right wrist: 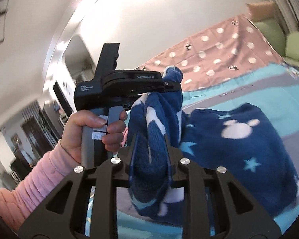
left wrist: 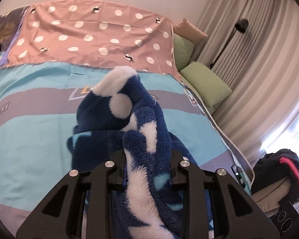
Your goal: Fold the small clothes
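A dark blue fleece garment (left wrist: 141, 119) with white patches and light blue stars is lifted off the bed. In the left wrist view my left gripper (left wrist: 147, 155) is shut on a bunched fold of it, and the fleece hides most of the fingers. In the right wrist view my right gripper (right wrist: 150, 159) is shut on another bunch of the same garment (right wrist: 239, 139), whose body trails down to the right onto the bed. The left gripper (right wrist: 170, 84) shows there too, held by a hand (right wrist: 93, 131) in a pink sleeve, its tips pinching the fleece close above my right one.
The bed (left wrist: 29, 119) has a turquoise and grey striped sheet, with a pink polka-dot cover (left wrist: 93, 37) farther back. Green pillows (left wrist: 207, 83) lie along its right edge beside beige curtains (left wrist: 259, 59). A dark bundle with a pink strip (left wrist: 279, 169) sits low at the right.
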### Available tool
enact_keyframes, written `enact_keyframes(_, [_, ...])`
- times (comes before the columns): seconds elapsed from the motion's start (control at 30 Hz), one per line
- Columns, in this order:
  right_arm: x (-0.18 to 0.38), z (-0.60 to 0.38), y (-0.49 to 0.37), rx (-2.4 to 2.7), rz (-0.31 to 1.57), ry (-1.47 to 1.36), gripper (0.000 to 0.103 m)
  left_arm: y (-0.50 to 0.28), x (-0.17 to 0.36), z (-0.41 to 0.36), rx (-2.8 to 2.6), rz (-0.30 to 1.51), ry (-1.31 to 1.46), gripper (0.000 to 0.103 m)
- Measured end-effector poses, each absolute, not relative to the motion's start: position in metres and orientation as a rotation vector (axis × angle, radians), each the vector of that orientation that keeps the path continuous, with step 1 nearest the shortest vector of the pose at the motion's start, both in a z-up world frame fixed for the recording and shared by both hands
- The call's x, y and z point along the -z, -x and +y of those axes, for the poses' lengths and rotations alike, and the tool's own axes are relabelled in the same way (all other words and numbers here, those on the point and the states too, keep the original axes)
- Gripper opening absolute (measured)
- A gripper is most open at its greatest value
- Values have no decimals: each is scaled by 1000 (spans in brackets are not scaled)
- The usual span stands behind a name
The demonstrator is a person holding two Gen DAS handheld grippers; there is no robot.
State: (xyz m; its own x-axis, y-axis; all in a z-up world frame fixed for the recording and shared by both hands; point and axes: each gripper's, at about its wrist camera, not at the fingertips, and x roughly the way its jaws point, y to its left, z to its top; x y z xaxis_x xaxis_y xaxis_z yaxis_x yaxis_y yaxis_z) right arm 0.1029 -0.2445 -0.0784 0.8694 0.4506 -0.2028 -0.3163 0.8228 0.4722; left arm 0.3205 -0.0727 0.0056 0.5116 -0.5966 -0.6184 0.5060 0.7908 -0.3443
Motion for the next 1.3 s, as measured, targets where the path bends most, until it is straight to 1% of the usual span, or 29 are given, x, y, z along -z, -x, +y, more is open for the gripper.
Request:
enact_keyframes(0.27, [100, -326, -92, -358, 321, -618, 22, -320, 2, -166, 668, 829, -38, 28])
enact_keyframes(0.47, [125, -368, -93, -329, 366, -746, 21, -326, 25, -210, 666, 916, -57, 28])
enact_keyframes(0.6, [141, -380, -85, -279, 406, -760, 21, -320, 40, -238, 678, 941, -101, 32])
enact_keyframes(0.7, [157, -389, -83, -217, 447, -765, 15, -317, 53, -255, 690, 959, -124, 35])
enact_keyframes(0.73, [163, -393, -82, -168, 466, -761, 6, -317, 57, -259, 690, 963, -127, 35])
enact_keyframes(0.77, [166, -394, -80, -129, 480, -751, 2, -319, 62, -262, 691, 969, -122, 35])
enact_keyframes(0.87, [180, -405, -77, -102, 519, -783, 2, -323, 73, -269, 722, 982, -62, 36])
enact_keyframes(0.9, [183, -409, -75, -120, 526, -806, 2, -322, 75, -272, 733, 980, -55, 38])
enact_keyframes(1.0, [183, -415, -67, -181, 502, -850, 5, -315, 74, -273, 766, 959, -53, 43])
enact_keyframes(1.03, [181, -417, -65, -201, 488, -854, 14, -314, 74, -274, 767, 957, -56, 43])
enact_keyframes(1.07, [178, -417, -62, -224, 469, -850, 27, -313, 74, -274, 767, 957, -55, 43])
enact_keyframes(1.13, [170, -414, -62, -281, 461, -808, 36, -313, 74, -273, 769, 957, -46, 43])
enact_keyframes(1.23, [162, -404, -69, -322, 498, -746, 36, -312, 73, -272, 779, 956, -38, 45])
enact_keyframes(1.3, [162, -396, -80, -361, 540, -740, 36, -311, 72, -270, 795, 952, -28, 50])
